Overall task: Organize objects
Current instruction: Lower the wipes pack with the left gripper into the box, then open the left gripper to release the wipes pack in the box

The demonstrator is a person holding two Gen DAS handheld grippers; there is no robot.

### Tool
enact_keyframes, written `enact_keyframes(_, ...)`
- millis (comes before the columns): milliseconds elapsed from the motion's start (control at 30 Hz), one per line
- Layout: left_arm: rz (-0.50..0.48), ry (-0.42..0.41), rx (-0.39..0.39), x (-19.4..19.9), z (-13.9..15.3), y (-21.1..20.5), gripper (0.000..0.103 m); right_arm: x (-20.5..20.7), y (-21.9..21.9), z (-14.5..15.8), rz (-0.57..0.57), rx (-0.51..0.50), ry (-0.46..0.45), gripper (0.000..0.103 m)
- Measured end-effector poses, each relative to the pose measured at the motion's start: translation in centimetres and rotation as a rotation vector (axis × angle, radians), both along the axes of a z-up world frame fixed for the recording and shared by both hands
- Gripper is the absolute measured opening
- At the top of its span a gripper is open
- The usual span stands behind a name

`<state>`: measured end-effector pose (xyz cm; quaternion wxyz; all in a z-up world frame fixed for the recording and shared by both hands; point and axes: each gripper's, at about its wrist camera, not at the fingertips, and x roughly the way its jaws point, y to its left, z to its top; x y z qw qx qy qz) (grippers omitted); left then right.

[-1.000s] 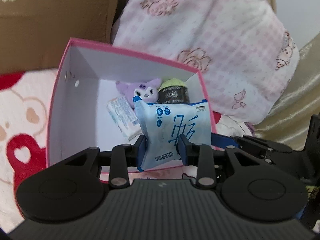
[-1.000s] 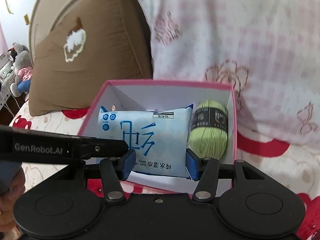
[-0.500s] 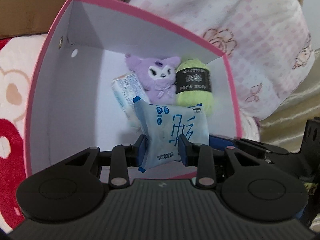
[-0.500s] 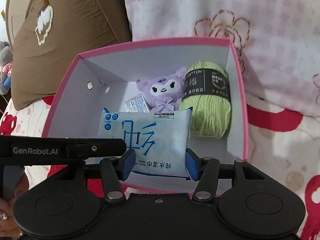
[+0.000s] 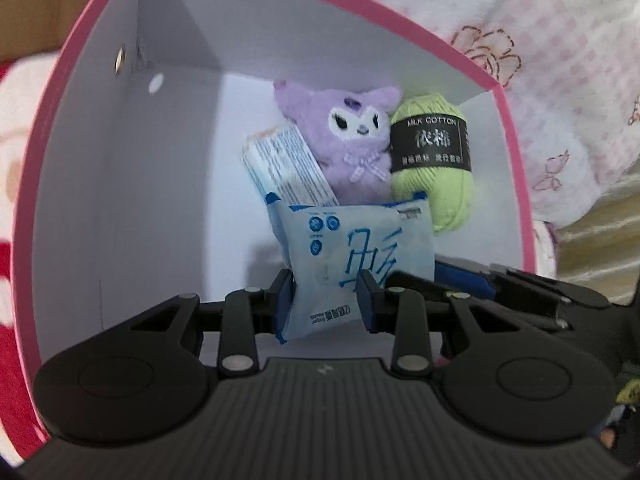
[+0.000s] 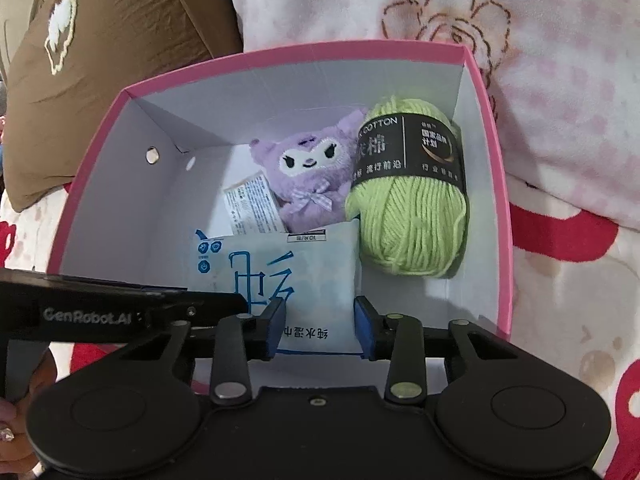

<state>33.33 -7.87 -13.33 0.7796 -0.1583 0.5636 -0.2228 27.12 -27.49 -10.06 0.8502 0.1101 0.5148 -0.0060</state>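
I've got the wet-wipes pack (image 6: 276,272), pale blue with big blue lettering, down inside the pink box (image 6: 486,92) near its front edge. Left gripper (image 5: 326,300) pinches it; right gripper's (image 6: 320,326) jaws have just been closing and squeeze it too.

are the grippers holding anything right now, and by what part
Both hold the blue wet wipes pack inside the pink box: the left gripper and right gripper each pinch its near end; the right jaws just closed tighter.
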Motion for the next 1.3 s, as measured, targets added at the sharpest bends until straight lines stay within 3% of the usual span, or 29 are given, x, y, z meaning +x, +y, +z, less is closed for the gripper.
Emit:
enact_keyframes(300, 0.003, 0.022, 0.03, 0.0, -0.7, -0.8, 0.032, 0.3, 0.4, -1.2, -0.014, -0.075, 0.019, 0.033)
enact_keyframes(700, 0.04, 0.066, 0.016, 0.2, -1.8, -1.2, 0.032, -0.8, 0.1, -0.6, -0.04, -0.044, -0.001, 0.024)
enact_keyframes(900, 0.033, -0.016, 0.082, -0.3, -1.4, -1.5, 0.038, -1.0, 0.7, -0.4, -0.027, -0.139, -0.025, 0.025)
enact_keyframes(1000, 0.029, -0.075, 0.11, -0.8, 0.0, -0.9, 0.044, -1.7, 0.0, 0.3, -0.036, -0.077, -0.064, 0.032)
enact_keyframes(1133, 0.011, -0.144, 0.117, -1.6, 2.4, -0.5, 0.049, -3.0, -0.2, 1.7, -0.029, -0.049, -0.12, 0.034)
enact_keyframes(1300, -0.011, -0.15, 0.111, -2.8, 4.7, 0.1, 0.049, -4.5, 0.3, 3.4, -0.001, -0.035, -0.157, 0.041)
